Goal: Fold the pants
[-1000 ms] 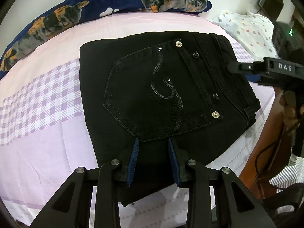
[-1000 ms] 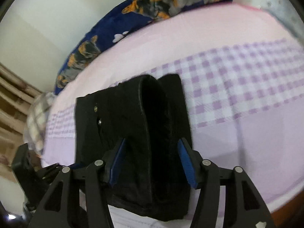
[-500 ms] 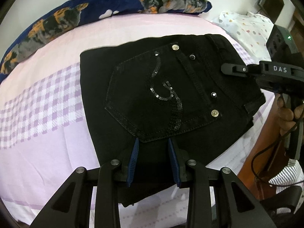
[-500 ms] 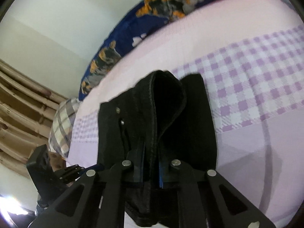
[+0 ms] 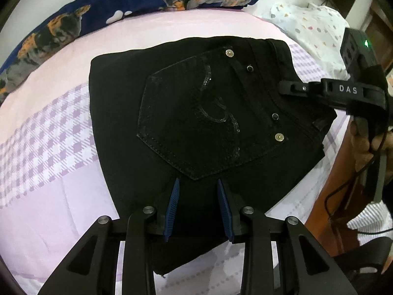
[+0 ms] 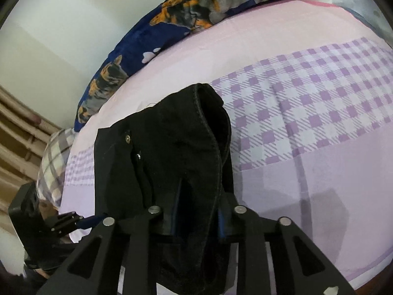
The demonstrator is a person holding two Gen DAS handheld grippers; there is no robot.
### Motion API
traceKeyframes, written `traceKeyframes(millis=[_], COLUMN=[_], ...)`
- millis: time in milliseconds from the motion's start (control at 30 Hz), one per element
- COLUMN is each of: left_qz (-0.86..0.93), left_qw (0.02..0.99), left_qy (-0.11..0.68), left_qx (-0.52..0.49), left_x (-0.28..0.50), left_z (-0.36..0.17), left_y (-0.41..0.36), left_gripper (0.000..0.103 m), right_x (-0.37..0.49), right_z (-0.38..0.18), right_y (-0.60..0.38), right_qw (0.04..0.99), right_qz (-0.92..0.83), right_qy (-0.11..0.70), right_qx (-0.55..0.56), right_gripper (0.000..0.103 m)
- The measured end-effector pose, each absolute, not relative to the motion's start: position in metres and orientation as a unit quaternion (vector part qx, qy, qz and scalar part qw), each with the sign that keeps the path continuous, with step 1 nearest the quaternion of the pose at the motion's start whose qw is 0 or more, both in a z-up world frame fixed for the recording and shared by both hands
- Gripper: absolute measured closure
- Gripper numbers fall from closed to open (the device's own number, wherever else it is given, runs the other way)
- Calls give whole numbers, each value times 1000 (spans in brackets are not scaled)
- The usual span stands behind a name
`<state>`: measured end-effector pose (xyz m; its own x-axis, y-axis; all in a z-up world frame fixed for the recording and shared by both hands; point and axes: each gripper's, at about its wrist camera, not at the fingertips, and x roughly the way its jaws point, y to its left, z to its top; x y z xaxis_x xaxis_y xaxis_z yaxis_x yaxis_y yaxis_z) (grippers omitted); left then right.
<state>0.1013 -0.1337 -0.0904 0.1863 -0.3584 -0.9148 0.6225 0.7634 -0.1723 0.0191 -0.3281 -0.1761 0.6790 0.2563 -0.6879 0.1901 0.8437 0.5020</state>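
The folded black denim pants [image 5: 211,132] lie on a bed covered with a pink and lilac checked sheet [image 5: 49,147], near its front right edge. The upper face shows a back pocket [image 5: 196,123] with a dark sequin swirl and pale stitching, two silver rivets and two small dark studs along the waistband side. In the right wrist view the waistband end of the pants [image 6: 196,147] bulges up in a thick ridge.

The left gripper [image 5: 199,209] hangs over the near edge of the pants with its blue-padded jaws a narrow way apart; no fold of cloth is visibly pinched between them, though the denim lies right beneath. The right gripper [image 6: 199,216] has the raised ridge of denim between its jaws, which are opening while the cloth sits between them, pads against it.

A dark blue pillow with orange and grey dog prints [image 5: 122,7] lies along the far edge of the bed, well apart from the pants. A white pillow with coloured spots [image 5: 314,24] sits at the far right corner. A hand [image 5: 368,142] grips the right gripper's handle beside the bed.
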Motion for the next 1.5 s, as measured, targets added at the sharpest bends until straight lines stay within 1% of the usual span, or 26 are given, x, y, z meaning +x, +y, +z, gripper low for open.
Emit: traceKeyframes(millis=[133, 267, 333, 500, 700, 800, 1033, 1233, 1500], left_qz=[-321, -321, -321, -322, -325, -332, -341, -325, -315], left_qw=[763, 764, 765, 768, 769, 767, 771, 746, 721], left_qy=[548, 547, 547, 543, 541, 542, 538, 570, 598], left_qx=[123, 118, 115, 114, 102, 87, -18, -115, -151], left_x=[102, 100, 97, 91, 82, 80, 96, 124, 145], left_z=[-90, -90, -89, -88, -85, -81, -66, -83, -104], left_y=[-135, -130, -128, -119, -107, -100, -56, -27, -23], left_gripper=[69, 69, 69, 67, 65, 65, 64, 64, 64], right_x=[13, -1, -7, -20, -26, -29, -28, -17, 3], right_z=[-173, -174, -174, -177, -177, -177, -177, -184, -190], right_y=[-324, -318, -316, -315, -314, -313, -320, -333, -351], right_qw=[877, 877, 878, 874, 870, 868, 860, 854, 841], right_qz=[9, -1, -9, -19, -23, -26, -4, 39, 90], right_qy=[404, 407, 409, 412, 416, 418, 426, 427, 420], right_qx=[261, 254, 249, 256, 264, 267, 280, 296, 329], right_gripper=[75, 68, 62, 55, 54, 51, 49, 49, 48])
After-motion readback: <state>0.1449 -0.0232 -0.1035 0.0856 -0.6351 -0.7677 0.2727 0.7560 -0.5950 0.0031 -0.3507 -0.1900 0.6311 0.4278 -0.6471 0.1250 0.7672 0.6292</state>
